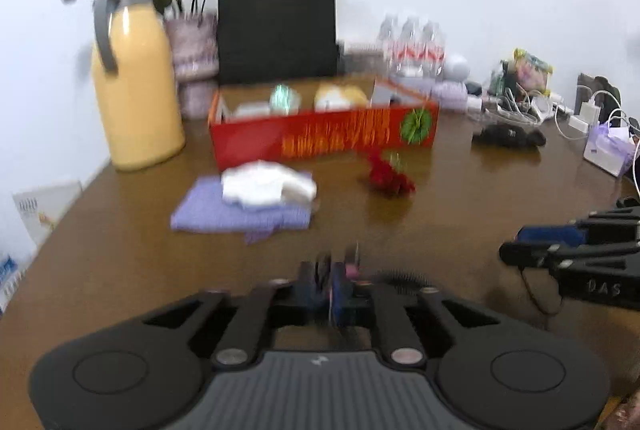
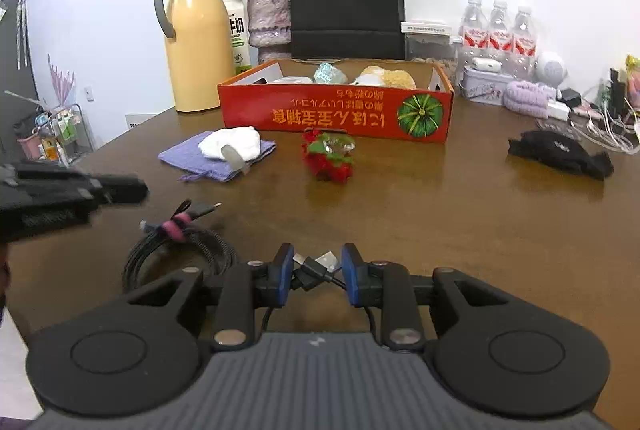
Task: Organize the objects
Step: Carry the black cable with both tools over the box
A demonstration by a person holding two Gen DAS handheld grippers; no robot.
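Observation:
A coiled black cable [image 2: 180, 254] bound with a pink strap [image 2: 176, 226] lies on the brown table [image 2: 460, 214] near the front. My right gripper [image 2: 318, 272] is shut on the cable's USB plug end [image 2: 316, 266], which sits between the blue pads [image 2: 285, 272]. In the left wrist view the right gripper [image 1: 508, 250] comes in from the right with cable hanging below it. My left gripper [image 1: 334, 280] is blurred, its jaws close together with nothing between them; the pink strap [image 1: 352, 266] and coil [image 1: 400, 276] lie just past it. The left gripper [image 2: 140, 186] hovers left of the coil.
A red open box [image 2: 336, 114] with items inside stands mid-table. In front of it lie a purple pouch [image 2: 192, 156] under a white cloth [image 2: 232, 144] and a red strawberry-like ornament [image 2: 328, 158]. A black fabric item [image 2: 560, 152] lies right. Thermos [image 2: 196, 38], black bag [image 2: 346, 2], bottles [image 2: 498, 34] line the back.

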